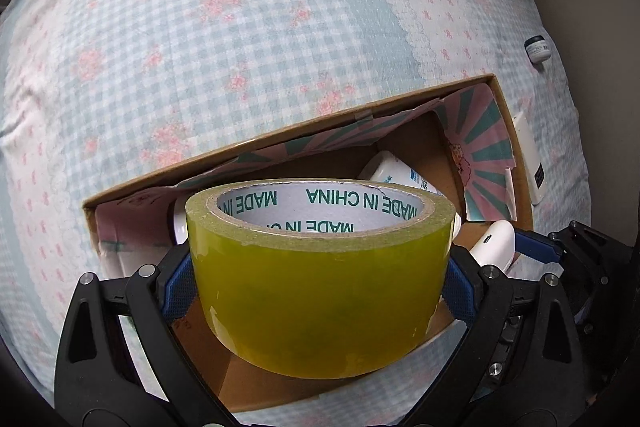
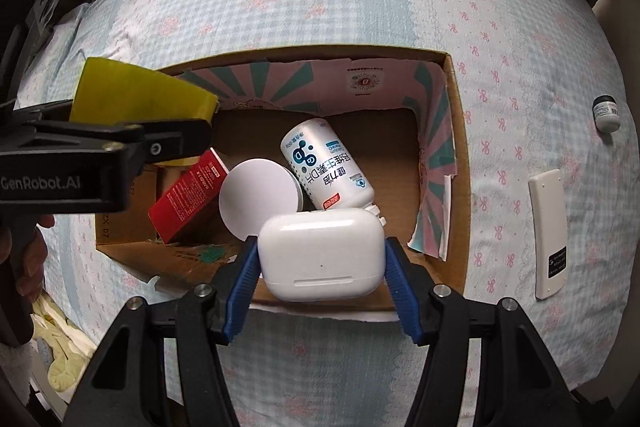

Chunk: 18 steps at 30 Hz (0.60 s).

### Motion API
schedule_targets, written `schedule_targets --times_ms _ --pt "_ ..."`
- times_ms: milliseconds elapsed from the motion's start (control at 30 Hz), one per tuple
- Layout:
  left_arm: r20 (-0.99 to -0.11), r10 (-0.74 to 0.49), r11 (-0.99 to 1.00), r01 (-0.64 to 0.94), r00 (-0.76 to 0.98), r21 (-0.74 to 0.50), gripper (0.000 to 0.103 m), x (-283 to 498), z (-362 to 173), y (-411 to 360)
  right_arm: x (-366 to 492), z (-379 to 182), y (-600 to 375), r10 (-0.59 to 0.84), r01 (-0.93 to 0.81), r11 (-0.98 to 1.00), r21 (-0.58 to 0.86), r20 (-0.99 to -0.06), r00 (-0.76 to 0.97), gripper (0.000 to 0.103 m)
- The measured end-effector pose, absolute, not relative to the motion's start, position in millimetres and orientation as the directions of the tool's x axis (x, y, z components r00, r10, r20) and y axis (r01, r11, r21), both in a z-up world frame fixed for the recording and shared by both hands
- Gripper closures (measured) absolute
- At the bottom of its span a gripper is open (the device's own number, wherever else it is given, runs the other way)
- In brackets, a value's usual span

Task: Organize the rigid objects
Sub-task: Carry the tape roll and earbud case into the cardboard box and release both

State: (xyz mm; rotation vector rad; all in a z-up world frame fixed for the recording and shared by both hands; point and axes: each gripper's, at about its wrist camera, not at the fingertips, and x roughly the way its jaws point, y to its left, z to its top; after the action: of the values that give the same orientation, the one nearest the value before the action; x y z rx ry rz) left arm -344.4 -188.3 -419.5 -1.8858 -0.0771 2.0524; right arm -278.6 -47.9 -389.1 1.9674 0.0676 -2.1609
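Yellow-green roll of packing tape (image 1: 316, 275): clamped across its outer wall in the left claw (image 1: 318, 277), held over the open cardboard box (image 2: 456, 163) on the checked bedspread (image 1: 200, 47). Glossy film looks slick, the roll stiff and moderately heavy; a grip across the diameter suits it. White glossy earbud case (image 2: 322, 259): pinched at both ends in the right claw (image 2: 320, 287), above the box's near edge. Light, hard, slippery. White remote (image 2: 549, 235) and small jar (image 2: 606, 113) lie outside.
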Motion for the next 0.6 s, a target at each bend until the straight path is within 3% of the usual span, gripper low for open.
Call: schedule_targets --times_ms 433,500,567,600 --pt "-0.96 0.281 -0.936 -0.222 -0.007 -0.273 0.006 -363 -462 -168 -282 -437 -56 -0.153 0.296 -0.945 0.138 -0.988 -0.028 0.047" --pt "-0.957 0.289 -0.937 -0.203 0.003 -0.283 0.0 -366 -462 -170 -280 -439 -55 -0.16 0.305 -0.941 0.145 -0.987 -0.027 0.045" --pt "-0.958 0.287 -0.942 -0.18 0.008 -0.284 0.0 -368 -458 -175 -277 -434 -52 -0.185 0.313 -0.936 0.162 -0.982 -0.046 0.02" --pt "-0.956 0.292 -0.942 -0.175 0.0 -0.287 0.0 -369 -453 -179 -274 -431 -49 -0.191 0.311 -0.936 0.164 -0.98 -0.057 0.0"
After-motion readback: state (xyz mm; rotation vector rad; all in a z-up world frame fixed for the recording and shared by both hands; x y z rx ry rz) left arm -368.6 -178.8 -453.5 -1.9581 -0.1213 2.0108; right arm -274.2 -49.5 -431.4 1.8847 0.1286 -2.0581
